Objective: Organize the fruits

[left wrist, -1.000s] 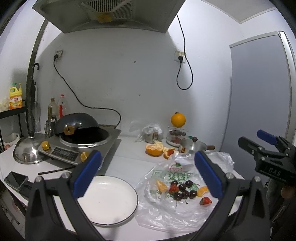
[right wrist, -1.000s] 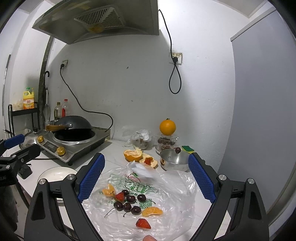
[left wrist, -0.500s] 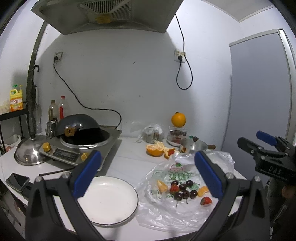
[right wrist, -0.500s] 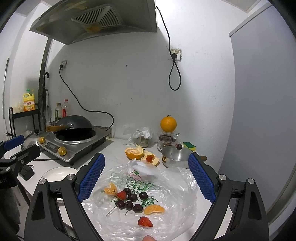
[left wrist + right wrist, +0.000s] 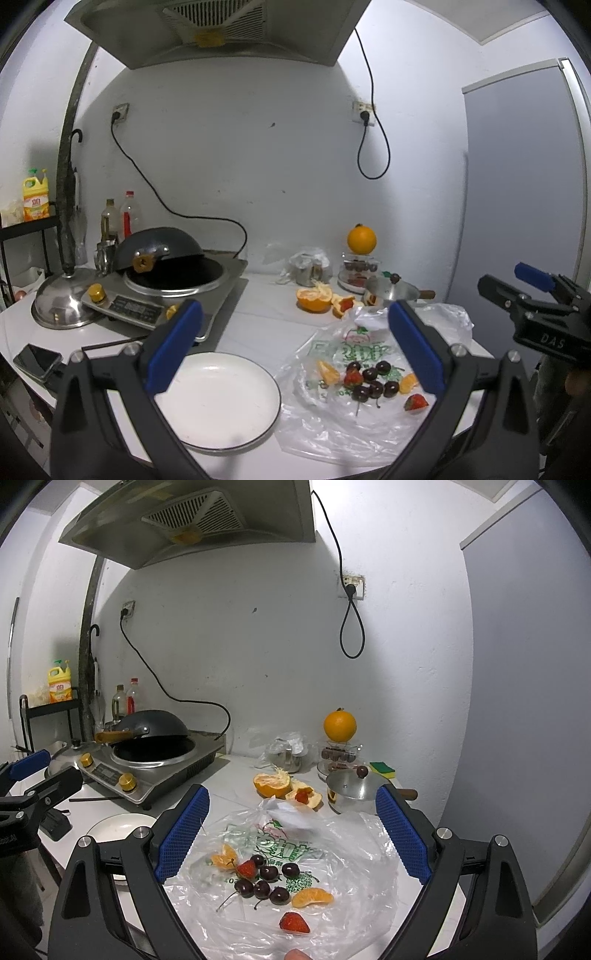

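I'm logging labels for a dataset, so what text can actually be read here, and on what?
"DAS": right gripper body, seen from the left wrist.
Green print and a QR code on the plastic bag: too distorted to read.
Yellow bottle label: too small.
Cooker panel: too blurred.

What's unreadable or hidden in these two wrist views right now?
- Plate, right wrist view: near half hidden by the right tool's finger.
- Glass dish under the whole orange, left wrist view: contents too small to identify.
- Plastic bag print: crumpled, unreadable in both views.
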The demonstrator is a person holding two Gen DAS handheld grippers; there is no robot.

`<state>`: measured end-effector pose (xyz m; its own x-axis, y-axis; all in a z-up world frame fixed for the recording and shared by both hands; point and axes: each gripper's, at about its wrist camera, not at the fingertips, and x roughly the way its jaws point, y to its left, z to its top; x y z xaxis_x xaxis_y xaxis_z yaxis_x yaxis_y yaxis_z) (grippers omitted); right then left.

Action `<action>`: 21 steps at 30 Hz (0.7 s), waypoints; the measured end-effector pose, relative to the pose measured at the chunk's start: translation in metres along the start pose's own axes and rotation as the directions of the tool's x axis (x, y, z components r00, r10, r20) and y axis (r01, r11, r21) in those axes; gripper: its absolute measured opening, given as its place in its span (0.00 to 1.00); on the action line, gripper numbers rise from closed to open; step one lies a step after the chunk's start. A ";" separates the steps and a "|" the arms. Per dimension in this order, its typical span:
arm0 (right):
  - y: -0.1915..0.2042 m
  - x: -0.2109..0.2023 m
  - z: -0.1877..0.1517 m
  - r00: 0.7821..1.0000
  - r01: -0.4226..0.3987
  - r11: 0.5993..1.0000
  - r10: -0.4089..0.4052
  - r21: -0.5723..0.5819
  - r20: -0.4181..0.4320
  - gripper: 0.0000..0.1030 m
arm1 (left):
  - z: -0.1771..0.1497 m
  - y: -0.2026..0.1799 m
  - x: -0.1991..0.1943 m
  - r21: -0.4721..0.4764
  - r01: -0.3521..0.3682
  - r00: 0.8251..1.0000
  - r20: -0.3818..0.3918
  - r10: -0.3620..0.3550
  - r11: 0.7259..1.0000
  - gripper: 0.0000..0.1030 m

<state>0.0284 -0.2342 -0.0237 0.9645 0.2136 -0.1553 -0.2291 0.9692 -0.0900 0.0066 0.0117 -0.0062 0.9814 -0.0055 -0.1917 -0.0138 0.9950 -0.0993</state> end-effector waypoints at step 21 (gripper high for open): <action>-0.004 0.015 -0.007 0.998 -0.007 1.000 0.006 -0.014 -0.062 0.91 | -0.007 -0.001 0.014 0.004 0.002 0.999 -0.033 -0.002 1.000 0.98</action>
<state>0.0431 -0.2354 -0.0329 0.9531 0.2114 -0.2166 -0.2376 0.9659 -0.1026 0.0194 0.0103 -0.0153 0.9747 -0.0106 -0.2232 -0.0110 0.9954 -0.0953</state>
